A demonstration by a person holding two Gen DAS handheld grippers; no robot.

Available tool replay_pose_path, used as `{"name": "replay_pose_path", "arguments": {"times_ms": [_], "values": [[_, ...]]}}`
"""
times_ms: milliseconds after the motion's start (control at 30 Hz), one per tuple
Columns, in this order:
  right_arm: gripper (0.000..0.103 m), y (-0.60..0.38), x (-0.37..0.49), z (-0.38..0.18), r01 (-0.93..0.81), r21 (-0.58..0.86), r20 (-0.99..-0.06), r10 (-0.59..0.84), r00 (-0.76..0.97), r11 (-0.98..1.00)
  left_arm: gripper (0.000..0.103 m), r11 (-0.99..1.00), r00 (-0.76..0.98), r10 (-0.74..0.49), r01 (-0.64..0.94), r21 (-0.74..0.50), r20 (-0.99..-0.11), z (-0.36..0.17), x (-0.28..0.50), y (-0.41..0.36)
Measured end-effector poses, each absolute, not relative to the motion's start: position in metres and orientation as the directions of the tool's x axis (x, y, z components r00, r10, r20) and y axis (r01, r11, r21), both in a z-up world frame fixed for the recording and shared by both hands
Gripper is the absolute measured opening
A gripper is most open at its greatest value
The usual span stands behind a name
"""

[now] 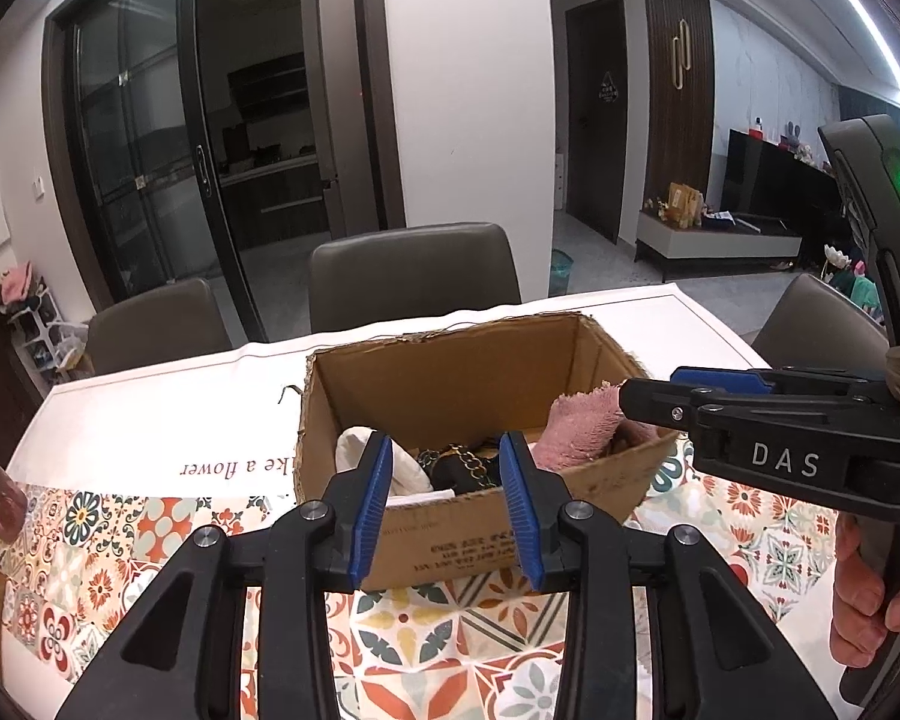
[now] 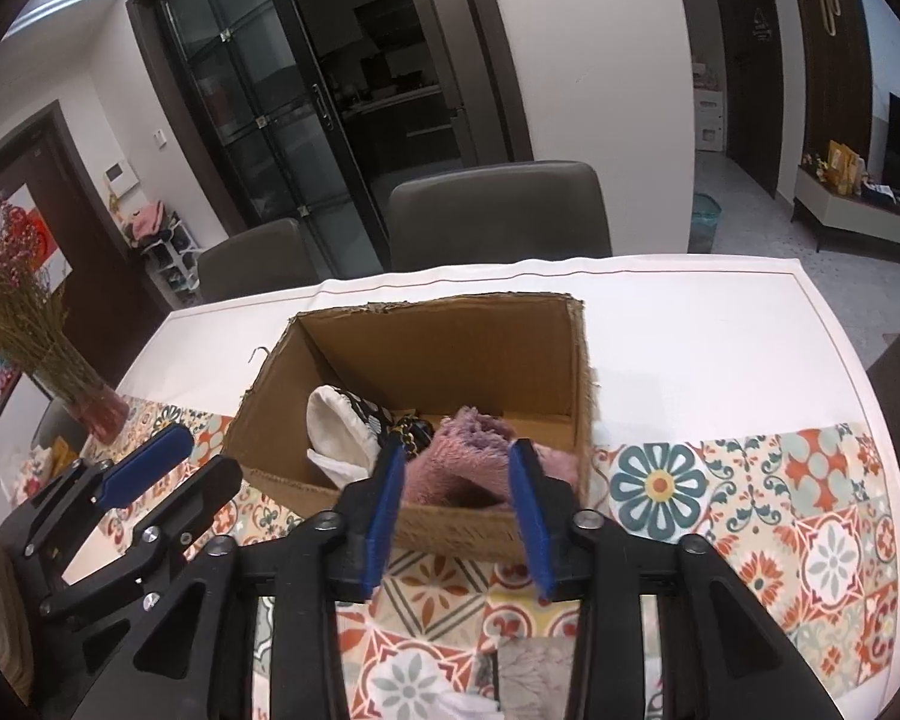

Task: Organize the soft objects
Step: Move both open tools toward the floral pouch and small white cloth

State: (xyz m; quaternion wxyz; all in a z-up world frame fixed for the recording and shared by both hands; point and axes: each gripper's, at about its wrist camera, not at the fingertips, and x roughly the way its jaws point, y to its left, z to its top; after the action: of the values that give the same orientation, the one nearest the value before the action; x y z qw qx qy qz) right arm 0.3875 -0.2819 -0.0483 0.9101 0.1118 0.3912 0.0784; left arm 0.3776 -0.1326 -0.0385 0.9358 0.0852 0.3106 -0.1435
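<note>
An open cardboard box stands on the table. Inside lie a pink fluffy cloth, a white soft item and a dark item with a chain. My left gripper is open and empty just in front of the box's near wall. My right gripper is open and empty, at the box's near rim above the pink cloth. The right gripper also shows from the side in the left wrist view, and the left gripper in the right wrist view.
The table carries a patterned cloth with a white part behind. A vase of dried flowers stands at the table's left edge. Grey chairs stand behind the table.
</note>
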Motion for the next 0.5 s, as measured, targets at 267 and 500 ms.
{"name": "replay_pose_path", "arguments": {"times_ms": [267, 500], "values": [[0.040, -0.294, 0.357, -0.046, -0.037, 0.276, -0.681, 0.223, 0.697, 0.960, 0.038, 0.938, 0.782, -0.218, 0.333, 0.095, -0.584, -0.033, 0.352, -0.140], [0.043, -0.300, 0.332, -0.043, -0.022, 0.256, -0.673, 0.194, 0.714, 0.967, 0.040, 0.938, 0.774, -0.237, 0.340, 0.070, -0.587, -0.032, 0.333, -0.142]]}}
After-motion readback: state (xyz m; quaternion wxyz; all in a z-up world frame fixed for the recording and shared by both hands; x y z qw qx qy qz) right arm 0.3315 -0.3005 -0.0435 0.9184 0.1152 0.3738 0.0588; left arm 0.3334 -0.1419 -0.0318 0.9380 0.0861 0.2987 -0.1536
